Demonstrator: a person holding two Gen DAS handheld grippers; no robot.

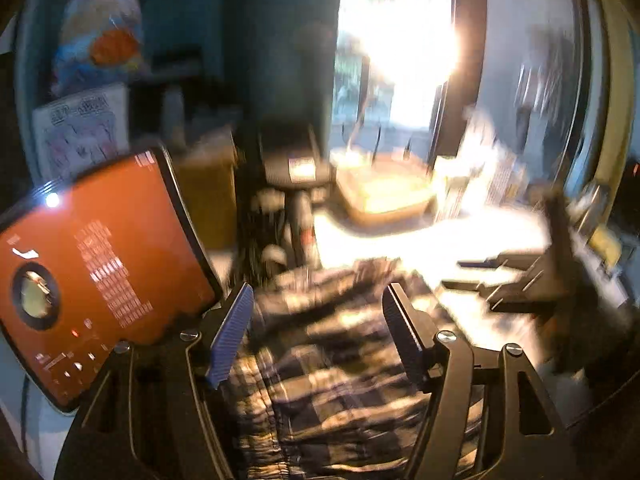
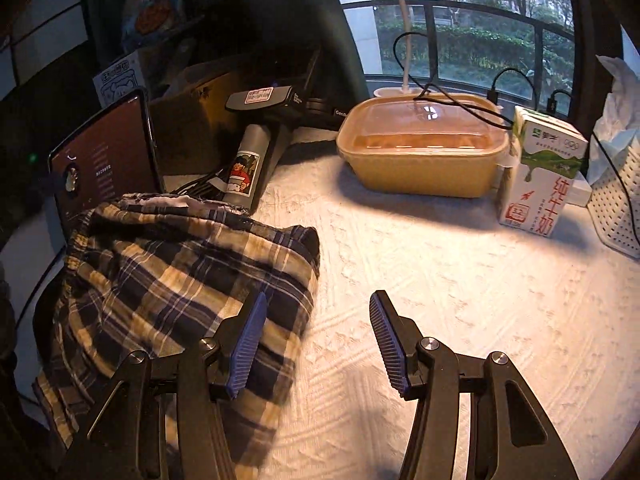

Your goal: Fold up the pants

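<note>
1. Plaid pants [image 2: 188,276] bunched in a folded heap at the left part of the white textured tablecloth [image 2: 460,300]; waistband end toward the tablet, lower end trailing off toward the near table edge.
2. Right gripper [image 2: 318,340] wide open, nothing held. Left finger over the right border of the pants, right finger over bare cloth; contact with the fabric not determinable.
3. Left gripper [image 1: 318,336] wide open, nothing held. Poised over the pants [image 1: 340,360], fabric filling the gap between the blue ribbed pads [image 1: 232,336]. Left wrist view motion-blurred; height above fabric not determinable.
4. Tablet [image 1: 100,272] with orange-red screen propped upright just left of the pants, close beside the left gripper.
5. Beige lidded container [image 2: 424,152] at the far side of the table, well apart from the pants. Black cable draped across its lid.
6. Milk carton [image 2: 540,176] standing upright just right of the container.
7. Grey canister [image 2: 244,168] with picture label lying tilted behind the pants, near the tablet.
8. White perforated basket [image 2: 616,204] at the far right edge.
</note>
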